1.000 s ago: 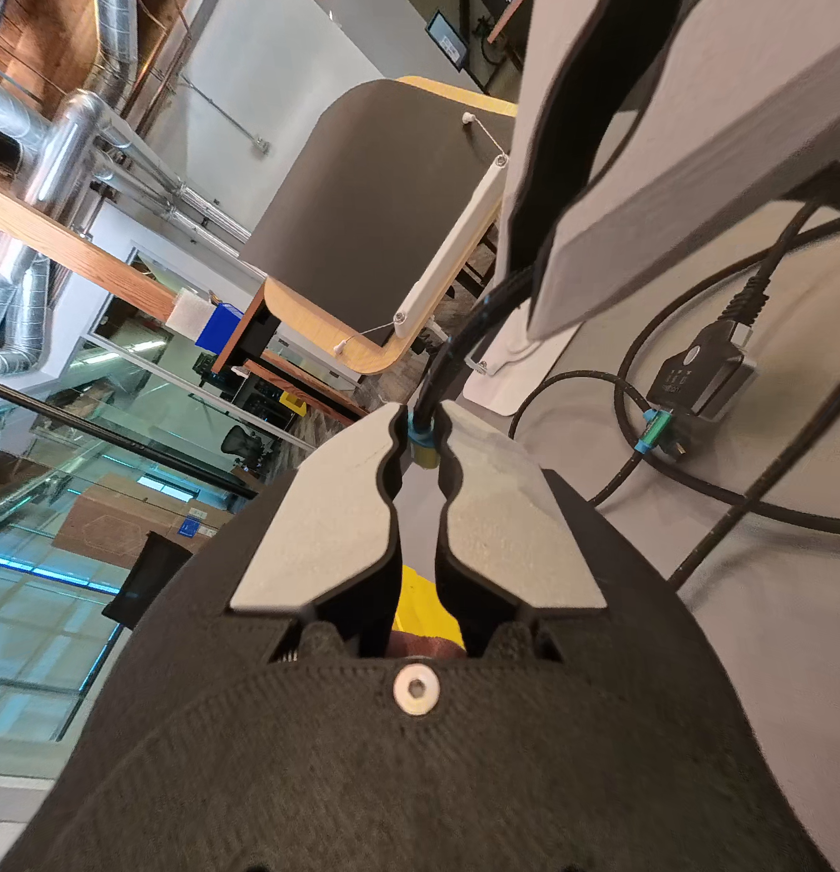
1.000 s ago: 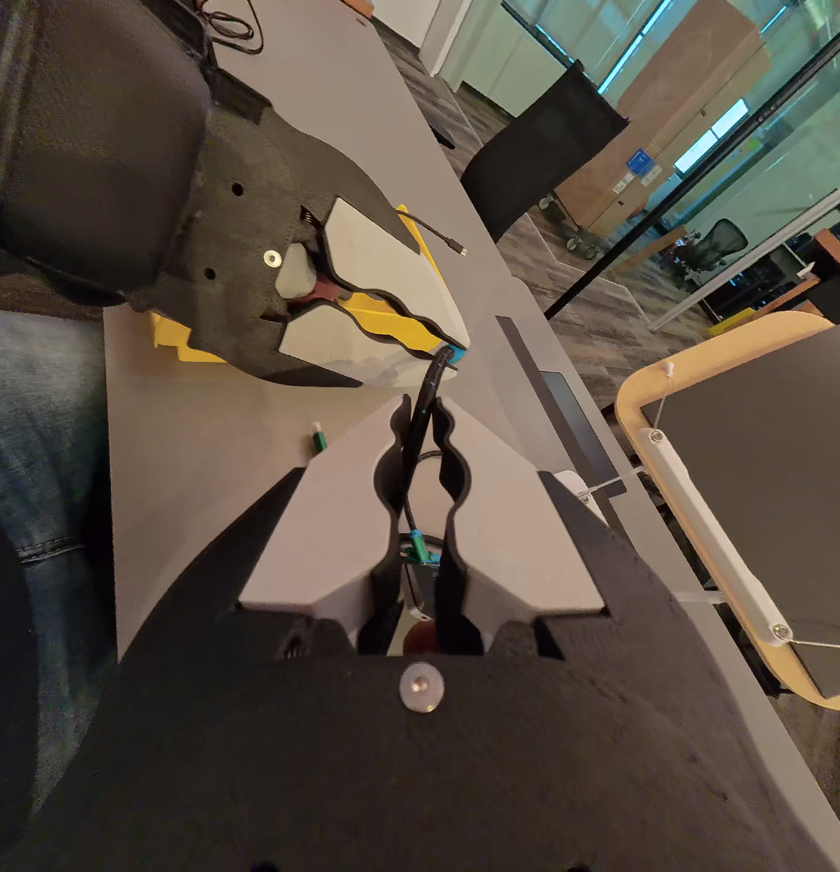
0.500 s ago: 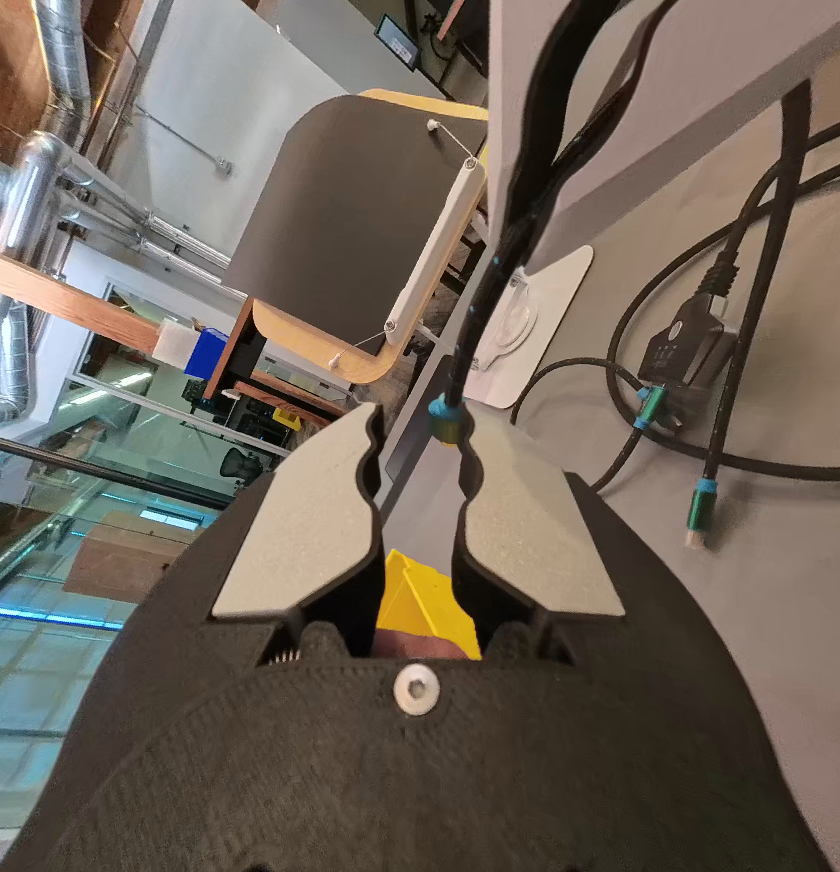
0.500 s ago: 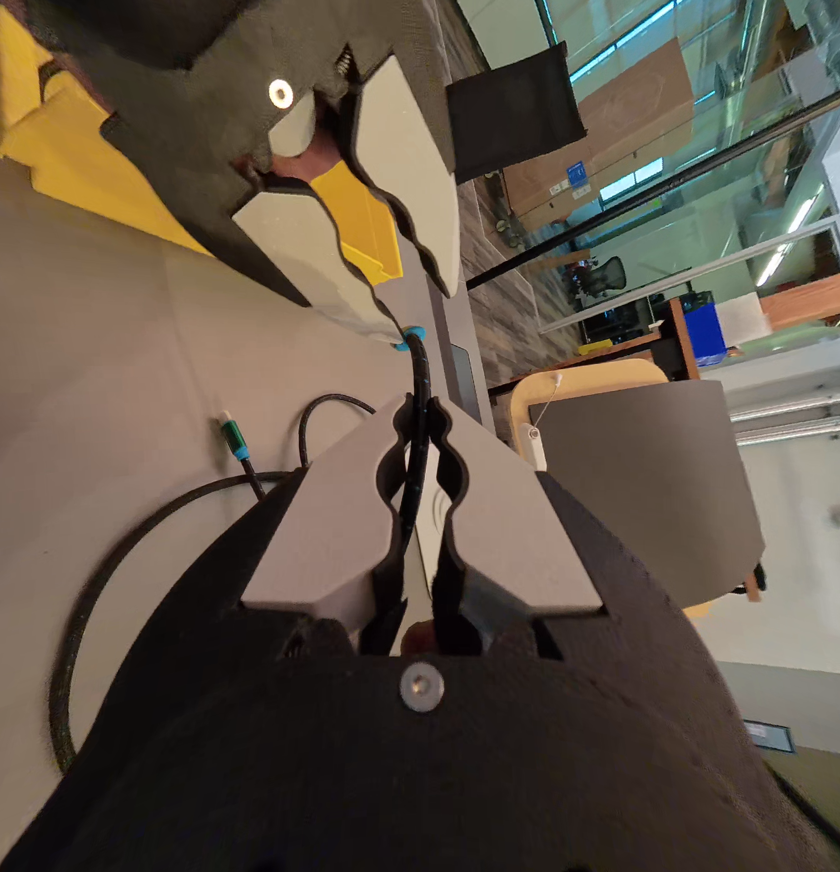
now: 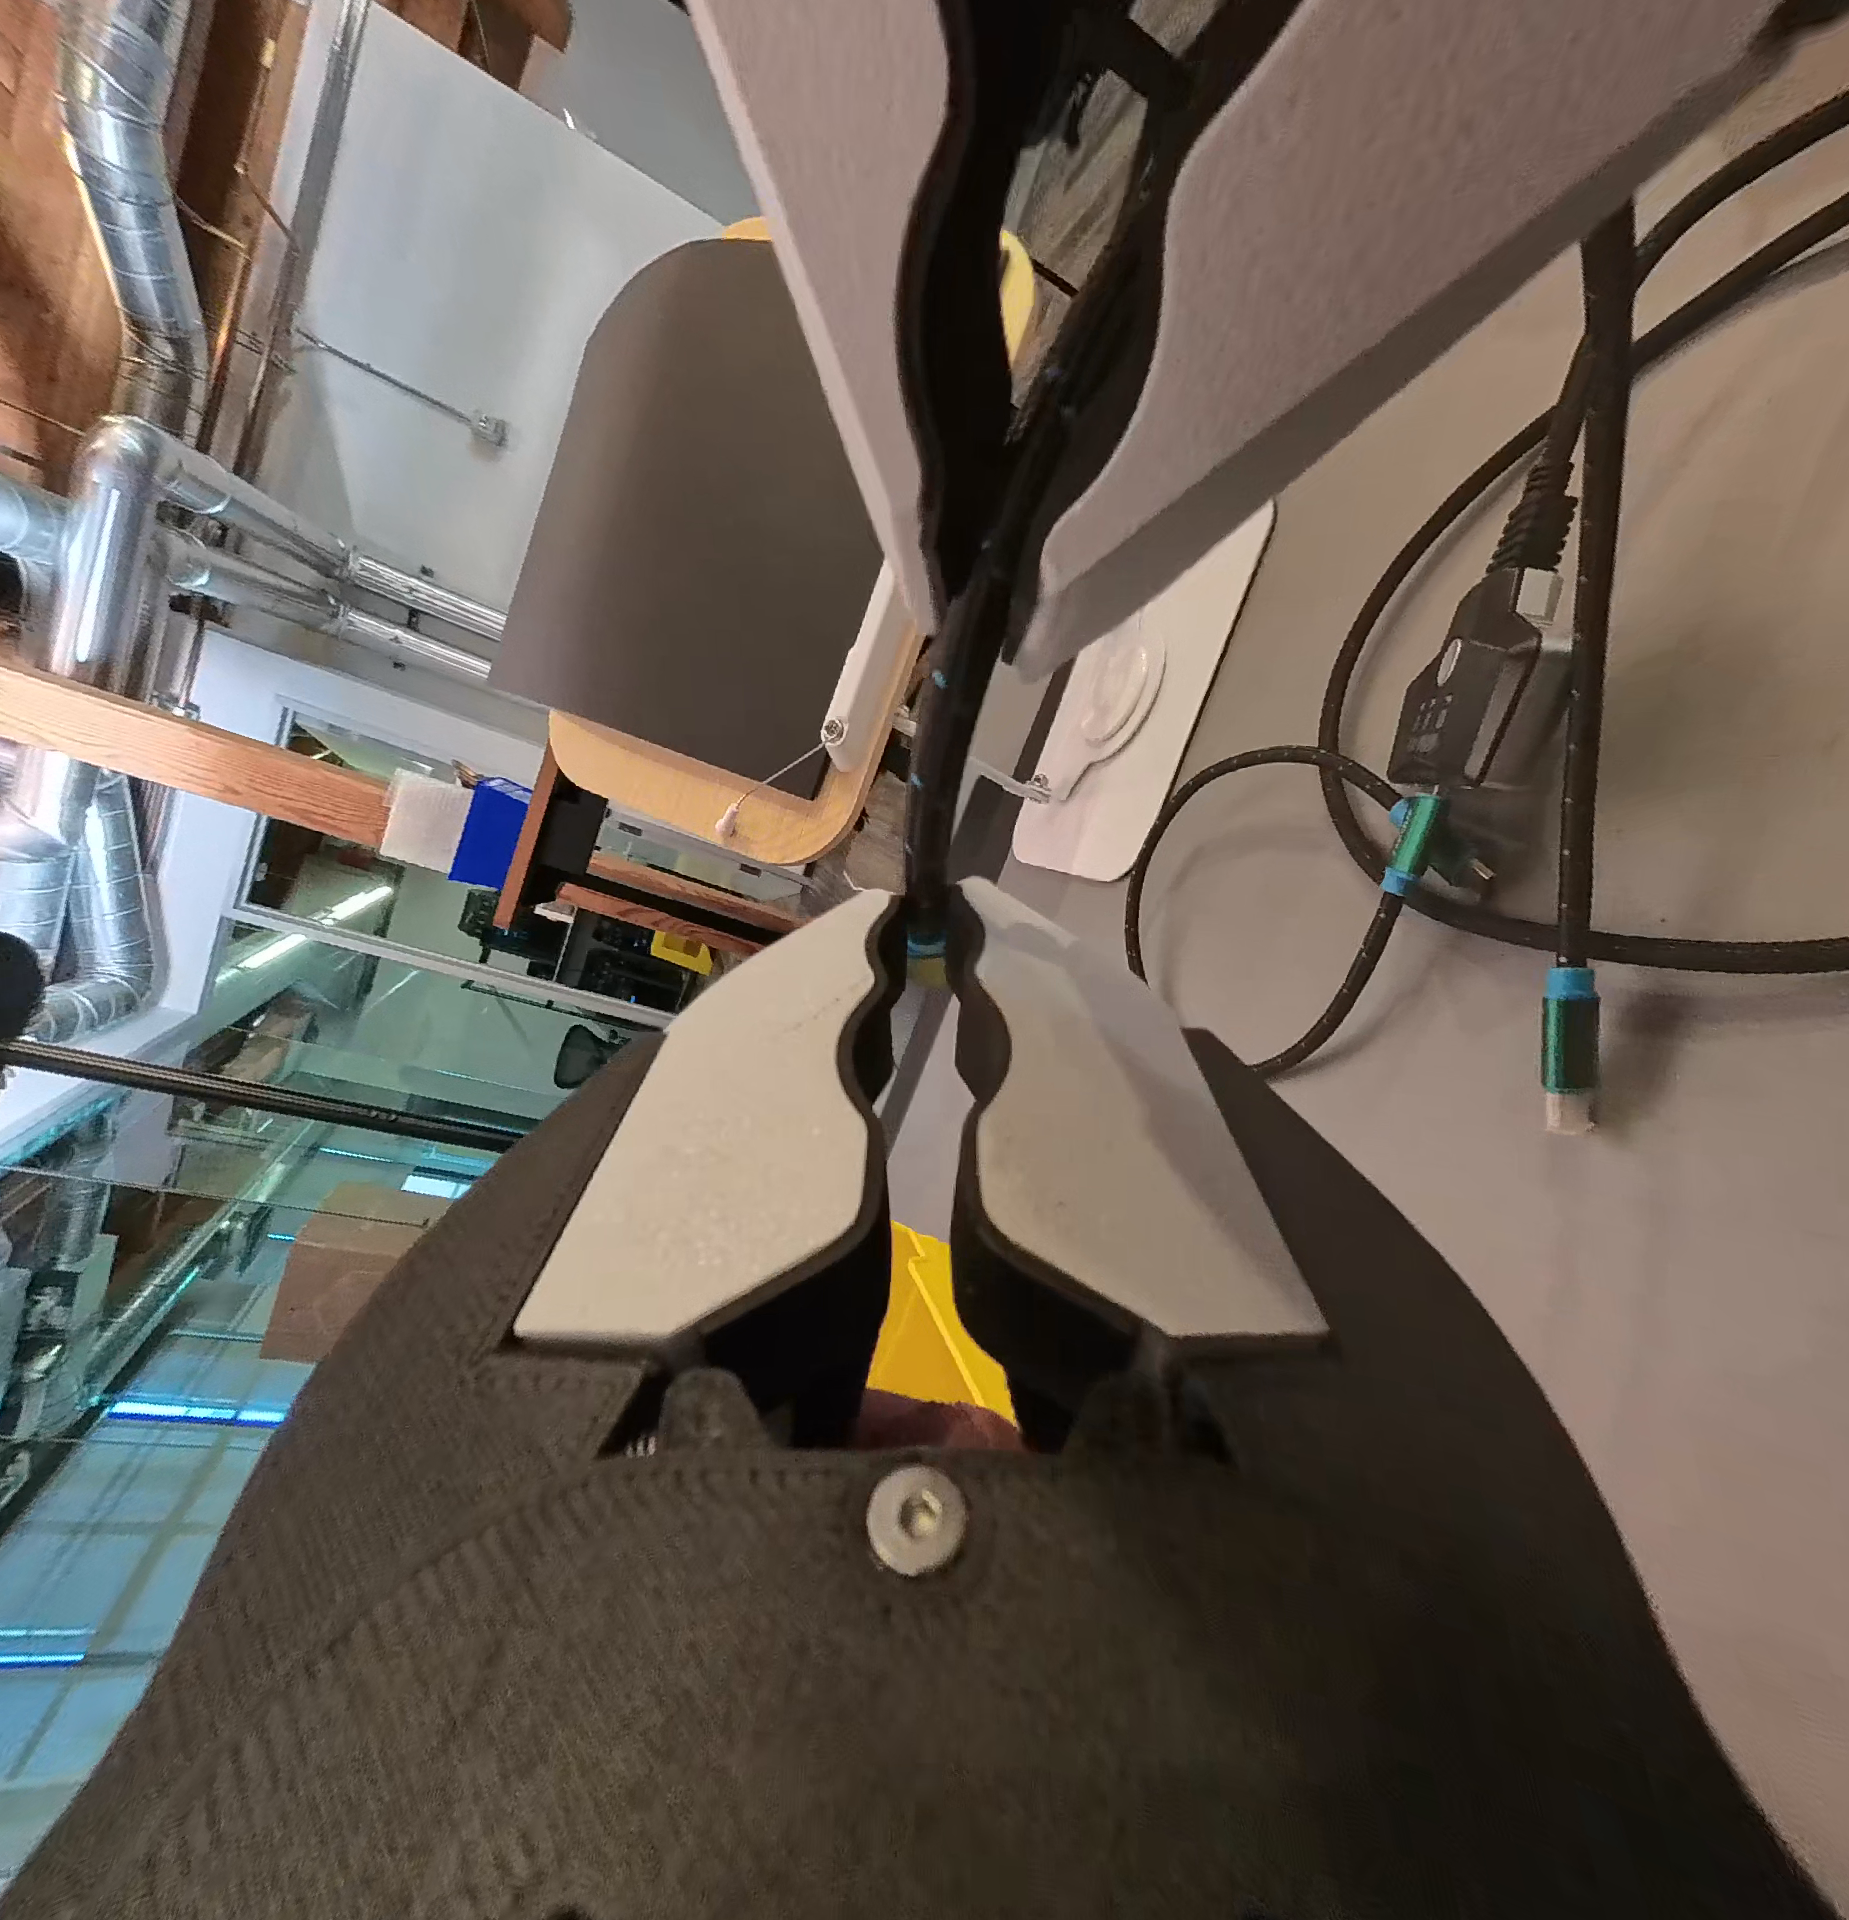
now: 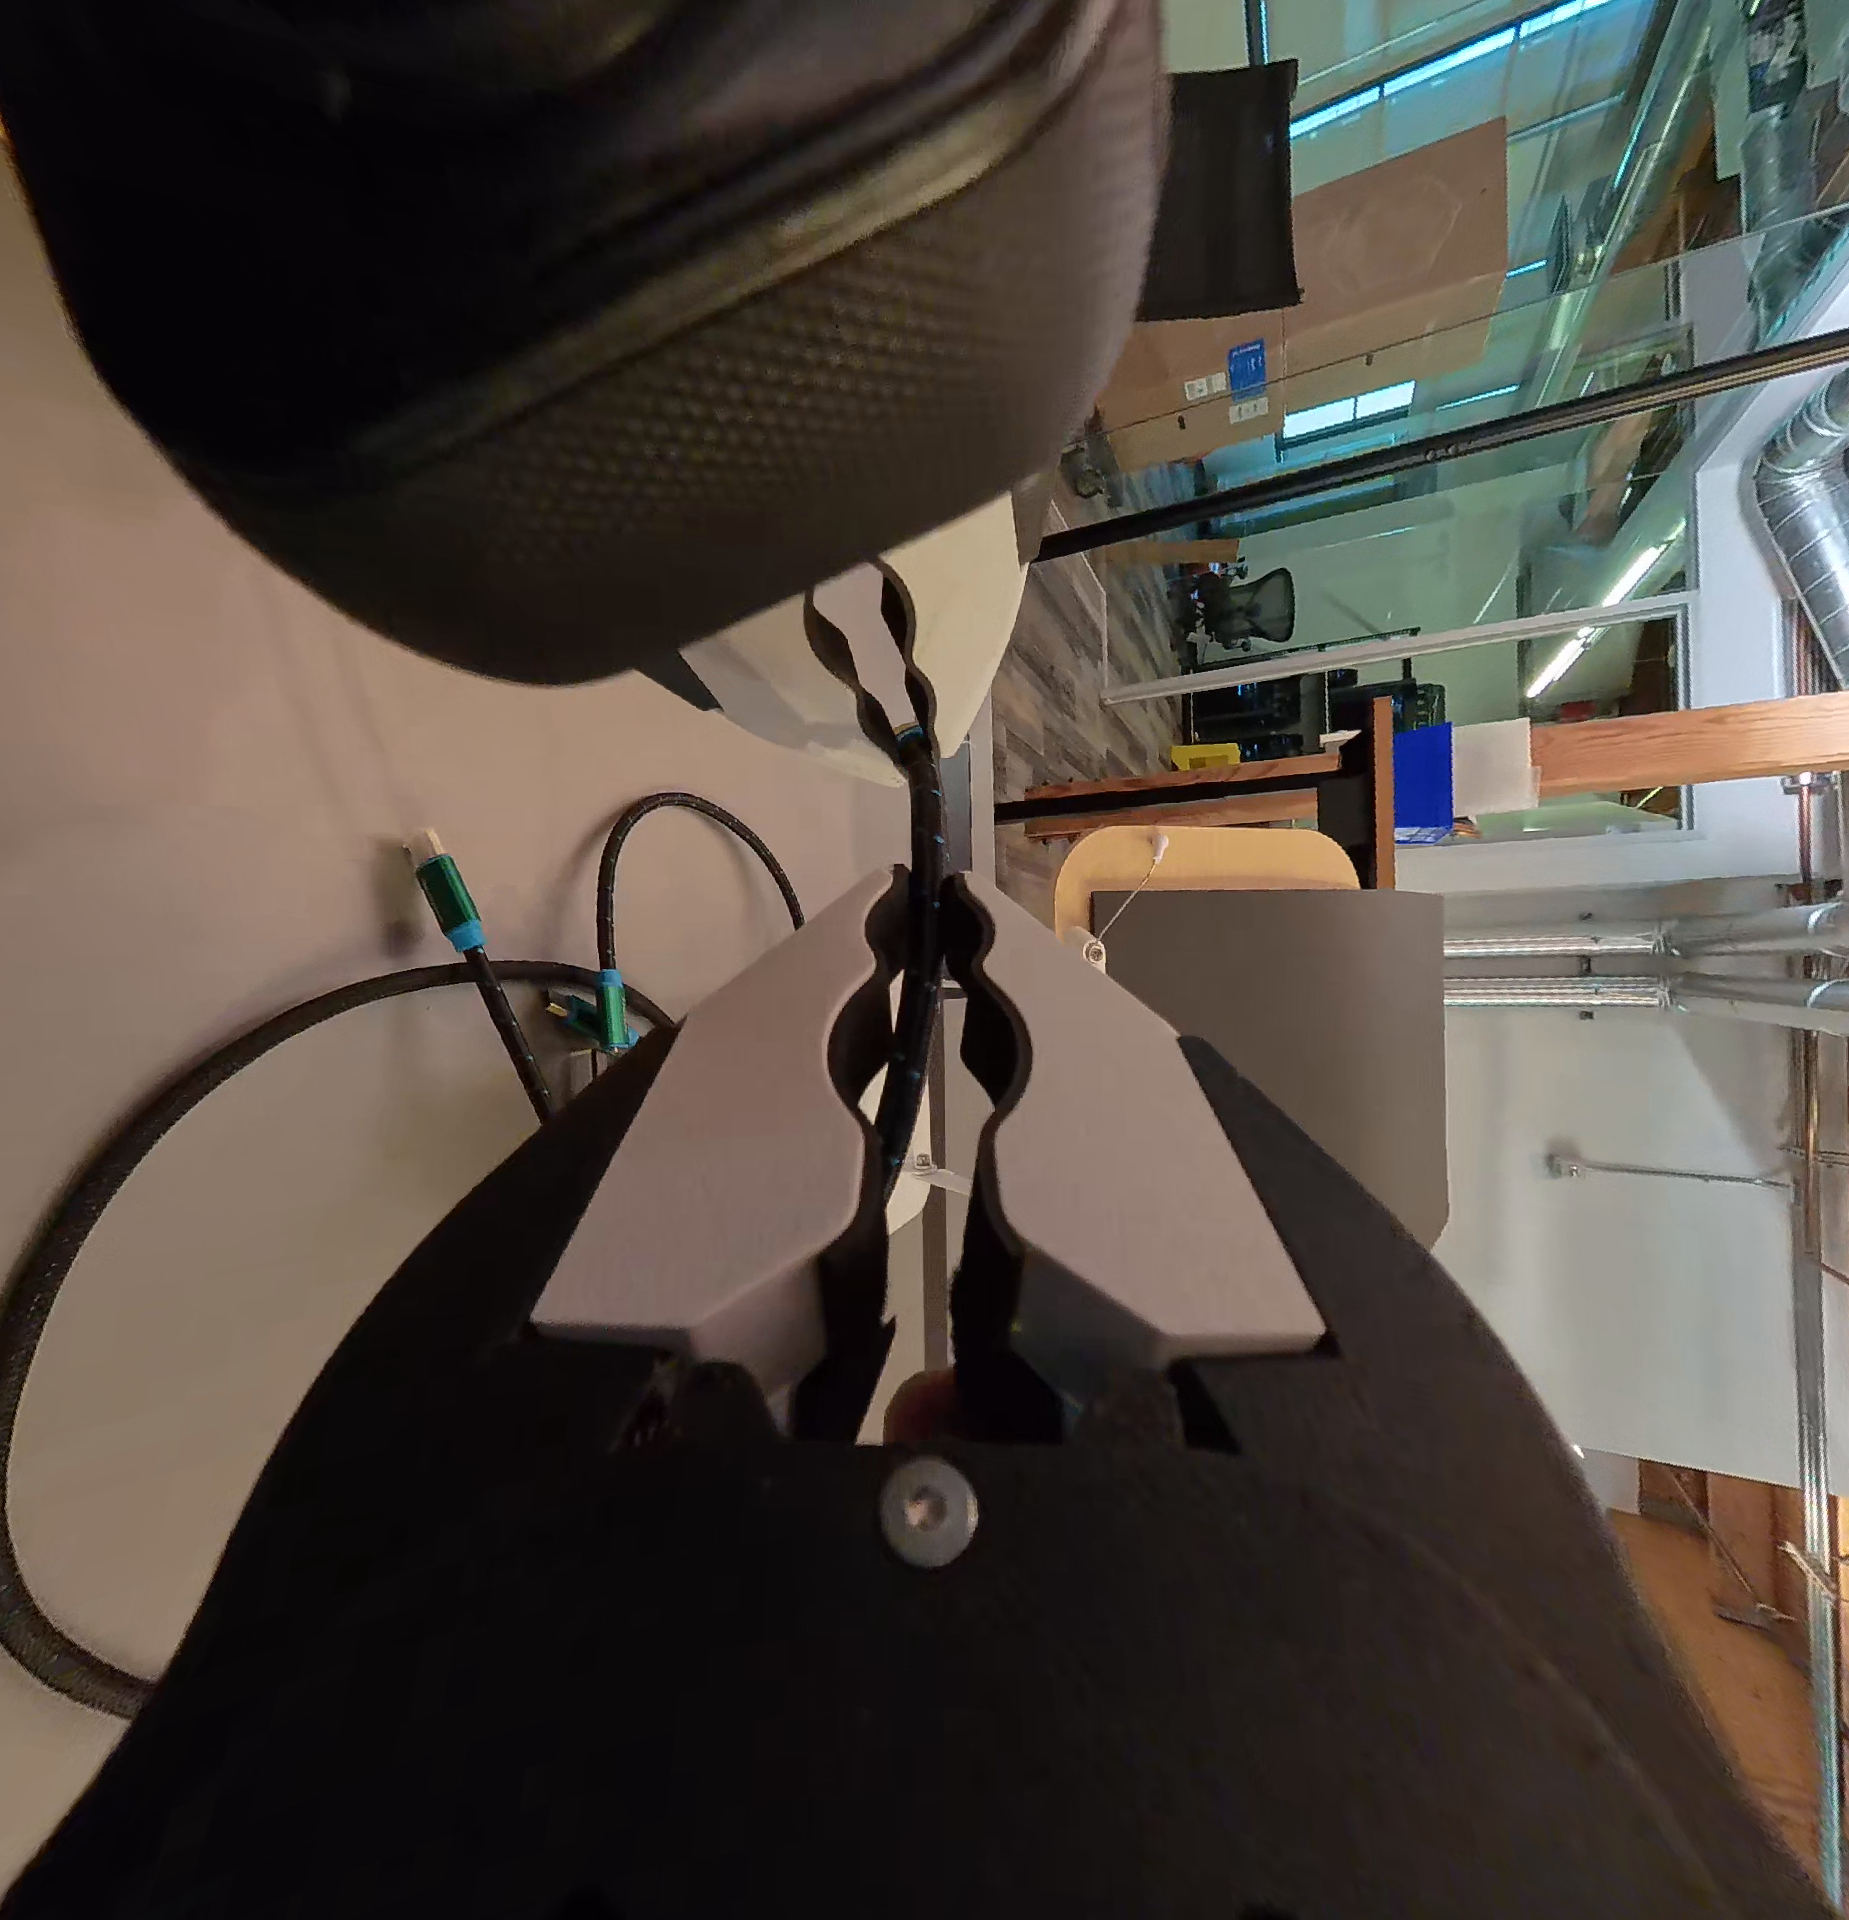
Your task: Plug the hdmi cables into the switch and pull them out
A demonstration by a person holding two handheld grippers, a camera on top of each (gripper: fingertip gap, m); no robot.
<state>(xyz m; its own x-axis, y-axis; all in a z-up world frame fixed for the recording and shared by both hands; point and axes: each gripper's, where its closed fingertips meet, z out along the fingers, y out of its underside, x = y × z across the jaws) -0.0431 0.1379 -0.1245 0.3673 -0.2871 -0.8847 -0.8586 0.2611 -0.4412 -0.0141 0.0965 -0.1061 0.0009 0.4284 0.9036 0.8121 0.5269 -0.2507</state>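
Both grippers pinch one braided HDMI cable between them, held in the air above the grey desk.

The left gripper (image 5: 925, 940) is nearly pressed together, nipping the cable's (image 5: 935, 769) blue-collared plug end at its fingertips; the right gripper (image 6: 925, 904), facing it, is narrowed on the cable's cord further along. Outward on the desk (image 5: 1522, 1455) lies the black switch (image 5: 1471, 707), with a thick black lead entering its far end and a green plug (image 5: 1413, 842) touching its near end; whether that plug is seated cannot be told. Another green plug (image 5: 1569, 1049) lies loose nearby. Judged from this, the held cable is unplugged and at least one insertion remains.
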